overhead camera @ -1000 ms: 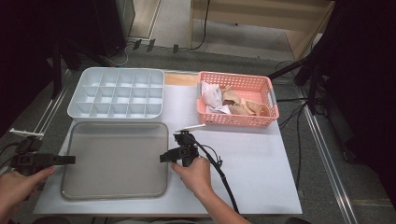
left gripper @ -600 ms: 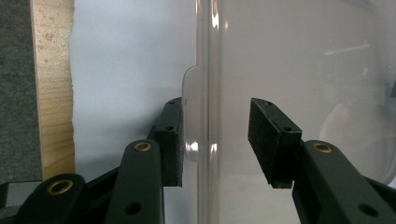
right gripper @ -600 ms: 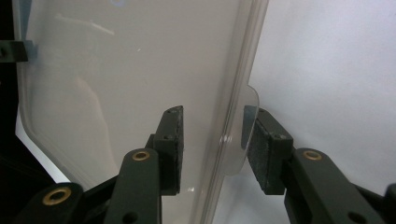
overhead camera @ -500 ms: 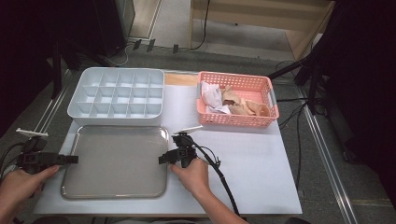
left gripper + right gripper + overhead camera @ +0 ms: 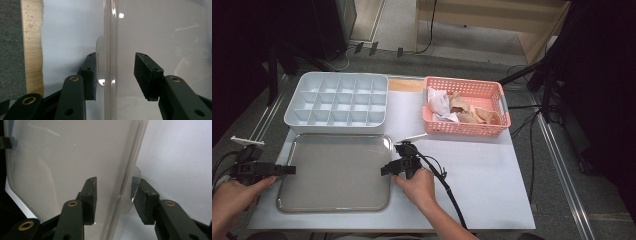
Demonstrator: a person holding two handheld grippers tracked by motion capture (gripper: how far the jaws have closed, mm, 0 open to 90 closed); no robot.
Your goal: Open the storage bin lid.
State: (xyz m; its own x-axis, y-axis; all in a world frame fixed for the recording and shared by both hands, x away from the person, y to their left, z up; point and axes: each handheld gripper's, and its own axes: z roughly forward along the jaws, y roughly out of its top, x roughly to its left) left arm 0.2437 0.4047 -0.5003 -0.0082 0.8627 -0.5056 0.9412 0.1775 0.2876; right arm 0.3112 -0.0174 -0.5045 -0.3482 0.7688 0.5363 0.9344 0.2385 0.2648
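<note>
Both grippers' jaws have just been opening and stand released, the left gripper [image 5: 117, 75] and right gripper [image 5: 113, 200] each straddling an edge tab of the clear tray lid [image 5: 337, 170], whose transparency the gripper views reveal, while the high view shows it lying flat on the white table [image 5: 492, 175] before the divided box [image 5: 339, 97].

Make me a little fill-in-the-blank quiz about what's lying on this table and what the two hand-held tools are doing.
1. The clear lid lies flat in front of the white ___ tray.
2. The basket of crumpled items is ___ in colour.
3. The left tool and the right tool each straddle a ___ of the lid.
4. Both tools' jaws have just been ___, pads off the lid.

Missing words: compartment; pink; rim; opening
</note>
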